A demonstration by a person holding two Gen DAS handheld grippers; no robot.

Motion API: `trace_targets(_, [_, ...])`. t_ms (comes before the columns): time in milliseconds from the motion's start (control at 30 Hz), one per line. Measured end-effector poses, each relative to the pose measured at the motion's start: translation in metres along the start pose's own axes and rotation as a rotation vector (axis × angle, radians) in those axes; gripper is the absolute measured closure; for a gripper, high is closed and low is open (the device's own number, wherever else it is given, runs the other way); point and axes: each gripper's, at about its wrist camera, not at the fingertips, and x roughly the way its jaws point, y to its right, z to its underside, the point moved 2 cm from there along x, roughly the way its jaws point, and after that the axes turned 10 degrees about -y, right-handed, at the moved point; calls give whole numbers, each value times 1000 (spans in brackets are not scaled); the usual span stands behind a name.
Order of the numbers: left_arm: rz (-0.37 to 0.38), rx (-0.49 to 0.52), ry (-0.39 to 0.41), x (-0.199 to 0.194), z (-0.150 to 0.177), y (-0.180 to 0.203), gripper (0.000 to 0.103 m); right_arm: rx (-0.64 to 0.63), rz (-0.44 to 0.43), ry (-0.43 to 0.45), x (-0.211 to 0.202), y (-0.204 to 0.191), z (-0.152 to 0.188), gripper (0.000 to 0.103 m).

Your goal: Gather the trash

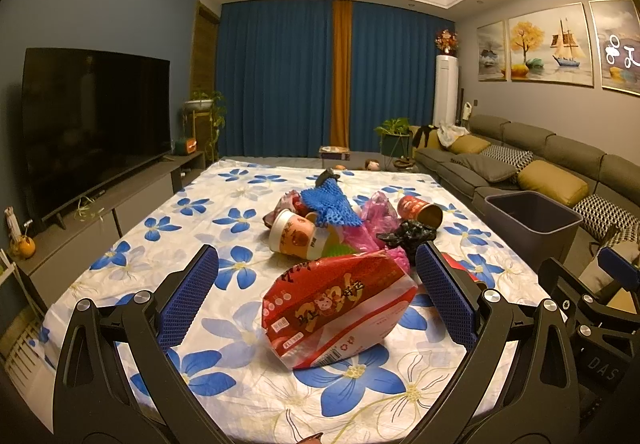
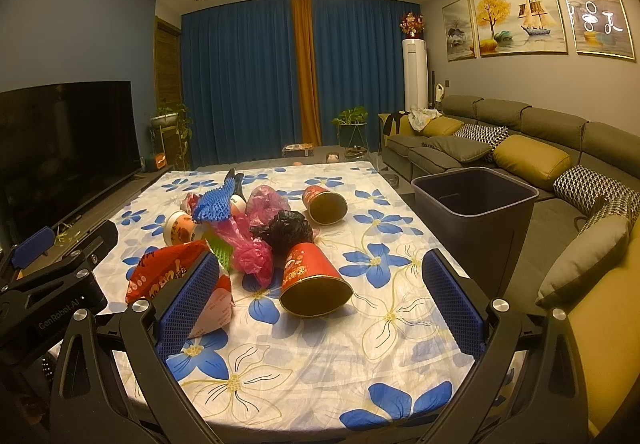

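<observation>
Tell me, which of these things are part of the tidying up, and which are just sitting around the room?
For the job:
red snack bag
paper cups
pink plastic bag
black plastic bag
blue foam net
bin

Just lying about:
television
sofa
cushions
potted plant

Clear tablecloth (image 2: 312, 372) before trash pile (image 2: 256, 240)

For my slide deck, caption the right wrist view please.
Open right gripper faces a tipped red cup amid trash on a floral tablecloth, dark bin alongside.
</observation>
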Motion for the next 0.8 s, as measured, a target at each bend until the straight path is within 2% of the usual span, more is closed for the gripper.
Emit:
trace_targets(367, [-7,2,5,3,3,-4,6,-7,-6,2,11,0,3,5])
trace_targets(567, [-17,-15,-27,27,17,-18,20,-24,-57,-20,38,-8,5,5])
trace_targets(633, [-24,-20,-43,34,20,-23,27,-47,-87,-32,47,-18,6,10])
trace_targets(800, [-46,-55,-65,47,24,-39,30,-97,-171,-92,76,-45,8,13])
